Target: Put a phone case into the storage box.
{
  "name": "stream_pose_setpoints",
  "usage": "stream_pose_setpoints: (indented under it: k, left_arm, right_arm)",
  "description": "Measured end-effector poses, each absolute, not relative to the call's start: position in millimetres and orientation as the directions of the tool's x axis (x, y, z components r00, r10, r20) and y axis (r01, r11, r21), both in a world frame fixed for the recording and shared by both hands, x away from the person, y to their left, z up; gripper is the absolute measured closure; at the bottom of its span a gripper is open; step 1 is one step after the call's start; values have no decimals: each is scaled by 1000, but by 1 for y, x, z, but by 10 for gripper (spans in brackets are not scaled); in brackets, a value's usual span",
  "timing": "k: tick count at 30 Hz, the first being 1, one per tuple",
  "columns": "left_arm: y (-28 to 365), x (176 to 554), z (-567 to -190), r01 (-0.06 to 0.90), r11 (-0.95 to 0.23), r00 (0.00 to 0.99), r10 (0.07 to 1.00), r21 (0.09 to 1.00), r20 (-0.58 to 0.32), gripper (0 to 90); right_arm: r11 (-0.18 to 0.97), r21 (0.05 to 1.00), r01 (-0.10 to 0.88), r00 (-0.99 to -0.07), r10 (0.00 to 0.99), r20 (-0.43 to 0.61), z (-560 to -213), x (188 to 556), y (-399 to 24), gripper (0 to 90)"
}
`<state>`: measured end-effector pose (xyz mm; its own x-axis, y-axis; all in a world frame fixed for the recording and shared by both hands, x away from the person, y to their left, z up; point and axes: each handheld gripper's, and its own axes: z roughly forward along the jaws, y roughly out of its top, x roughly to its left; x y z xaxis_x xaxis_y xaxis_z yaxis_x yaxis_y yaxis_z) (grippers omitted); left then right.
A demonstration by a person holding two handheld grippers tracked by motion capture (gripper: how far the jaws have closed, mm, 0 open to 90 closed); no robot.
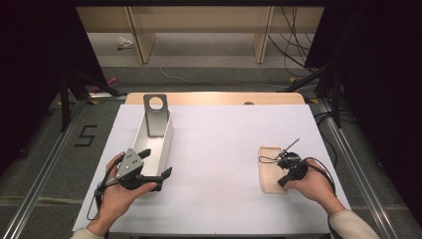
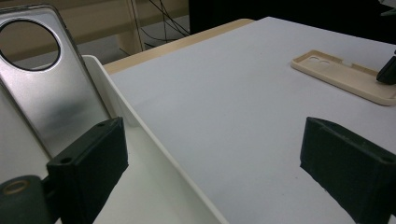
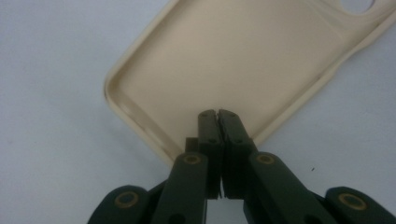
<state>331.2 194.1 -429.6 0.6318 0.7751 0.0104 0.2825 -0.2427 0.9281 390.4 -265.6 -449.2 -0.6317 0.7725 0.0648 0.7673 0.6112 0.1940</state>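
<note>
A beige phone case point(image 1: 269, 168) lies hollow side up on the white table top, at the right. My right gripper point(image 1: 281, 181) hovers at the case's near end. In the right gripper view its jaws point(image 3: 217, 115) are pressed together over the case's point(image 3: 233, 60) inner floor near the rim, with nothing seen between them. A silver phone back point(image 1: 156, 117) with a round hole leans upright in a long white tray point(image 1: 164, 143) at the left. My left gripper point(image 1: 158, 162) stands open across the tray's near end. One of its jaws is inside the tray point(image 2: 154, 140) and the other is over the table.
The white table top point(image 1: 224, 149) ends in a wooden strip point(image 1: 214, 98) at the back. Dark stands and cables flank the table on the floor. The left gripper view also shows the beige case point(image 2: 341, 77) and the right gripper's tip point(image 2: 387, 72).
</note>
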Motion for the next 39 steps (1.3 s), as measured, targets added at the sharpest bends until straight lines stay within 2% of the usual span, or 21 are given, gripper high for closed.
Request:
stream_pose_setpoints:
  k: [5,8,11,17,28,39]
  left_arm:
    - [194,331,-431,286,-250,636,771,925,12,75]
    - [193,331,-431,286,-252,637,771,924,13,75]
    - [193,331,-432,287,-254,638,770,924,14,76]
    - [193,331,-432,291,-252,637,771,923,10,78]
    - [193,331,-432,291,-252,639,769,923,9,79]
    - [192,331,-432,290,-252,641,767,923,8,80]
  right_arm:
    - [612,234,755,-639,767,56,-443,389,-264,797]
    - [634,260,728,-664,747,39,-439,388,-263,715]
    - [685,305,662,-717,697,-10,-435,386,-260,597]
    - [763,325,559,-789,610,-75,-434,384,-255,439]
    - [864,256,434,-872,474,-121,-435,379,-249,333]
    - [936,129,327,-928,344,-145,-444,371,-239,343]
